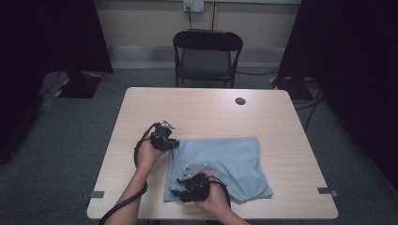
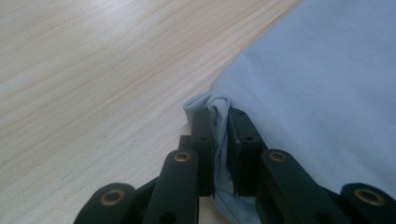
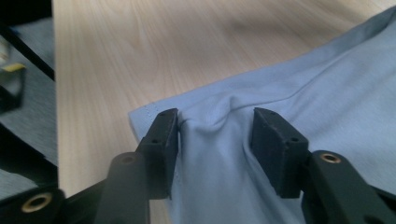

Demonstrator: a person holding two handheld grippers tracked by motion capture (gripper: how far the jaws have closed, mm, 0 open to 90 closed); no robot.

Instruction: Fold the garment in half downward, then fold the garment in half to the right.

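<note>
One light-blue cloth point(image 1: 220, 164) lies on the near half of the counter point(image 1: 202, 108), with two grippers at its left edge. The left gripper view shows the left gripper point(image 2: 219, 116) pinching a bunched corner of the cloth. The right gripper view shows the right gripper point(image 3: 215, 123) spread, its jaws straddling a raised fold at the near-left corner.

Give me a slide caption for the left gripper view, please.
Left gripper shut on a bunched corner of the light blue cloth garment lying on the pale wooden table.
</note>
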